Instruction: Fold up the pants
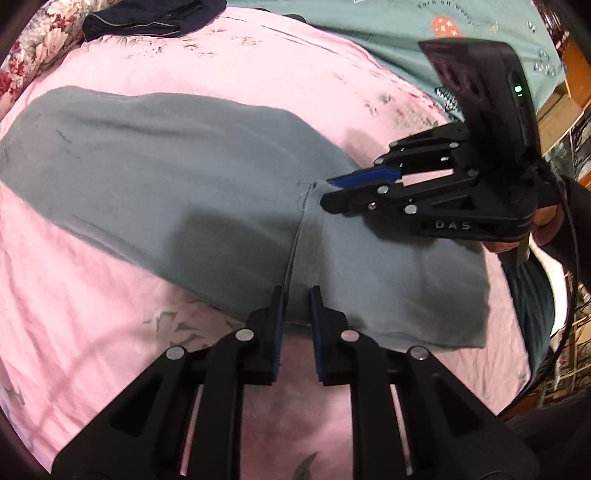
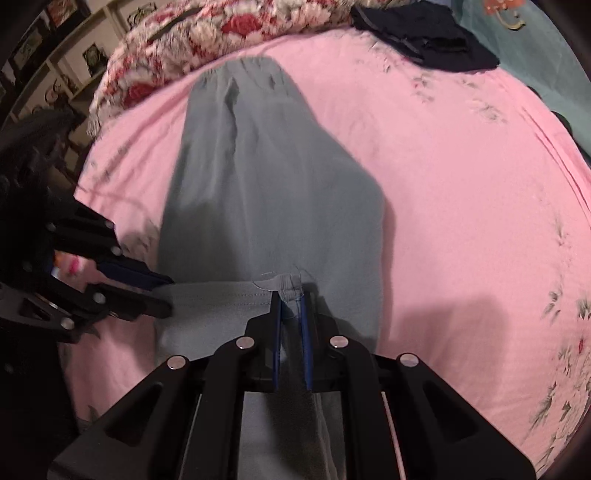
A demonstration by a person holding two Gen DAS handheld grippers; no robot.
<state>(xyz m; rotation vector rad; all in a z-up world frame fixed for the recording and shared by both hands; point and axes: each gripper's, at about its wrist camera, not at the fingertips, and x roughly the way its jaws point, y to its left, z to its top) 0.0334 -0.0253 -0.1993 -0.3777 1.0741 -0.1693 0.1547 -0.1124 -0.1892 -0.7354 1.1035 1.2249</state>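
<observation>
Pink bedsheet (image 1: pixel 92 295) beneath grey pants (image 1: pixel 147 177), lying flat ahead of both fingertips. Left gripper (image 1: pixel 297 295) clamps the folded hem edge; right gripper (image 2: pixel 291 306) clamps its opposite corner. Fabric appears soft, light and limp: best held at hem corners.

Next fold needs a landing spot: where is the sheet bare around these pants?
Bare pink sheet lies between the grey pants and the dark clothes. It is crowded by the floral quilt at the waistband.
</observation>
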